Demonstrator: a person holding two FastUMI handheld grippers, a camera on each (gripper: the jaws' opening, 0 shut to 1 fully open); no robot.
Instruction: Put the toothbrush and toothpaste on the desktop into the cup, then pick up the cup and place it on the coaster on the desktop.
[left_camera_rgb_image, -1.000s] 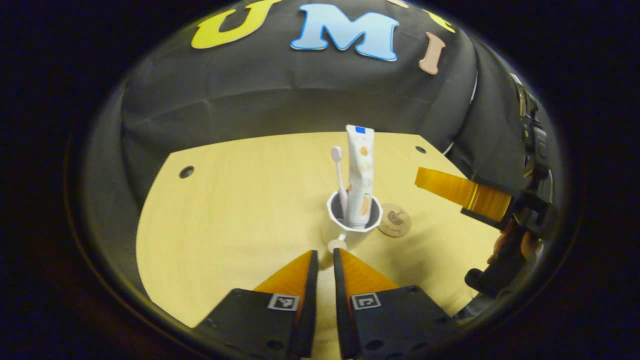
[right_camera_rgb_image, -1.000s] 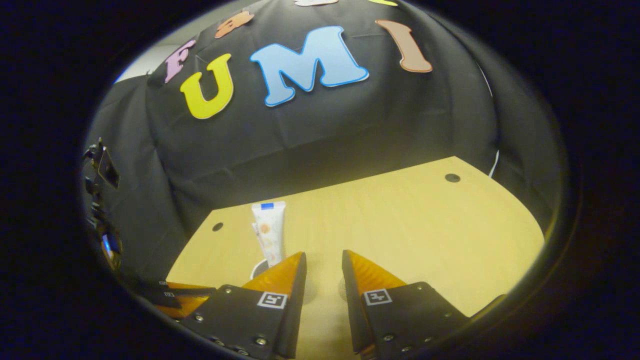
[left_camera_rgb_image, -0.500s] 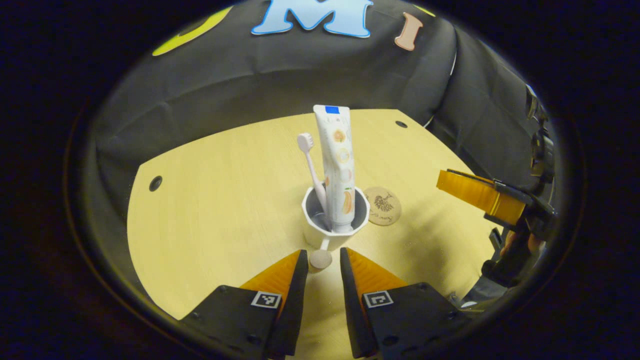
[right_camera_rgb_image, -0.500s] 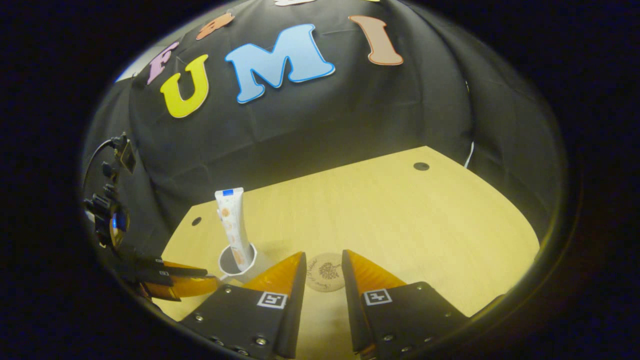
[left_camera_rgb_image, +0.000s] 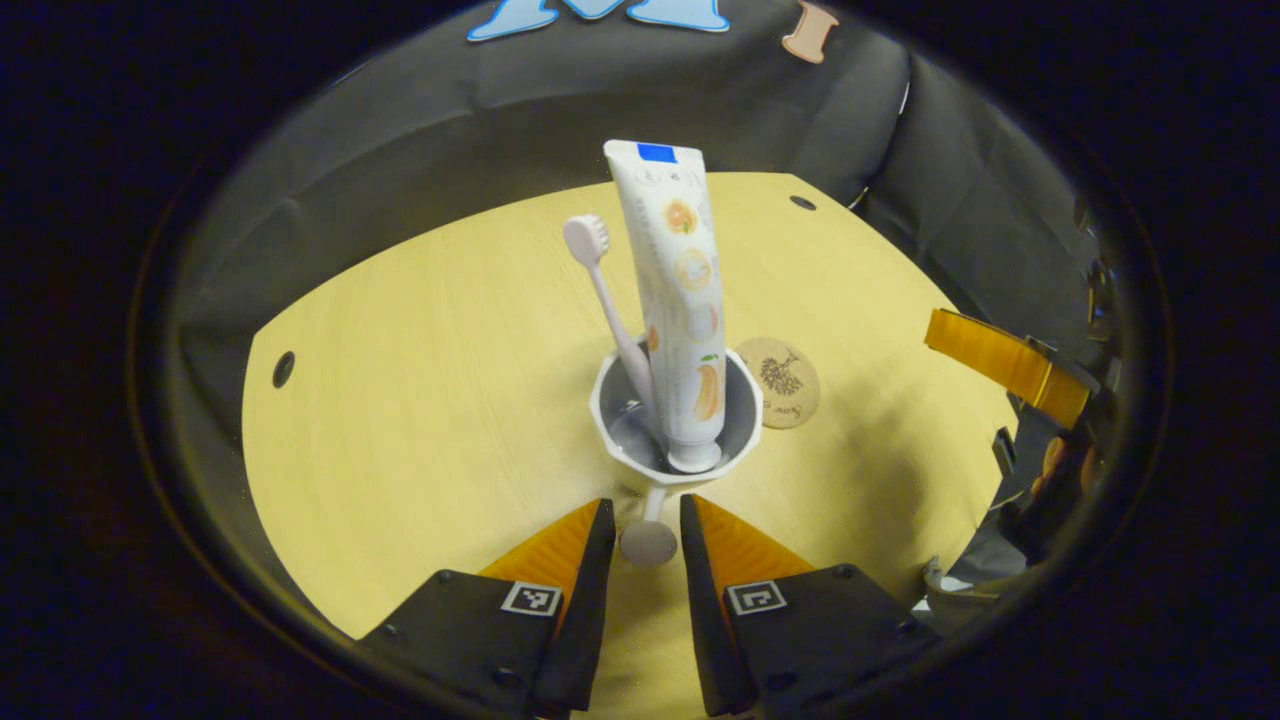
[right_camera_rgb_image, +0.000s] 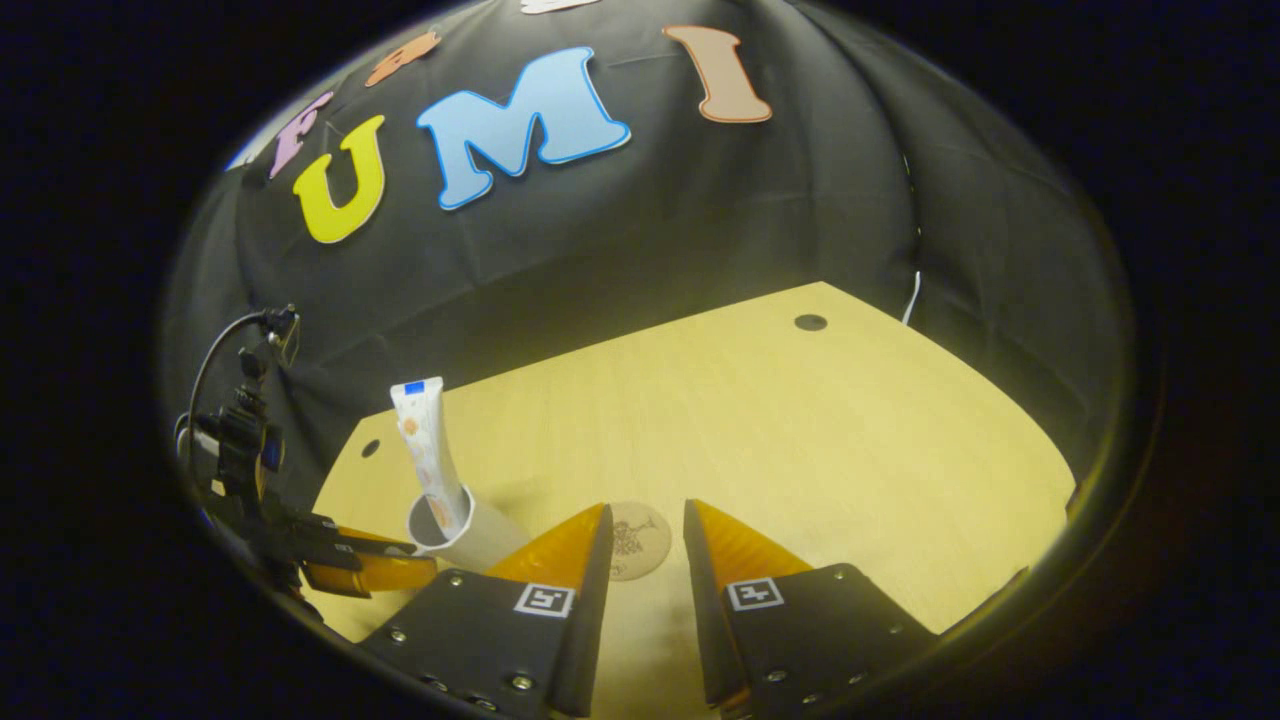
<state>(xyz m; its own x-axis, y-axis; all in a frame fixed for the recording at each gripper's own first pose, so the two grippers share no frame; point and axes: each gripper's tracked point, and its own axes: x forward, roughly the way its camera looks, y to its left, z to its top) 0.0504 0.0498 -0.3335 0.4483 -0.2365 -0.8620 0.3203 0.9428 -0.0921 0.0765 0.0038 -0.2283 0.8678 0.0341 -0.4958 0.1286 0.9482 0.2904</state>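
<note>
In the left gripper view, the left claw (left_camera_rgb_image: 643, 520) is sitting low in front of the white cup (left_camera_rgb_image: 676, 425). The cup's little round handle knob (left_camera_rgb_image: 648, 543) is sitting between the two fingers. The gap is narrow, but I cannot tell if both fingers are pressing on the knob. The cup is standing on the yellow desk (left_camera_rgb_image: 420, 400). The toothpaste (left_camera_rgb_image: 677, 300) is standing up inside the cup, and the pink toothbrush (left_camera_rgb_image: 610, 300) is leaning inside it too, head up. The round coaster (left_camera_rgb_image: 780, 381) is lying on the desk just beside the cup, on its right. The cup is not sitting on it.

In the right gripper view, the right claw (right_camera_rgb_image: 645, 540) is holding nothing, and its fingers are a small way apart. The coaster is lying on the desk just past its fingertips.
</note>
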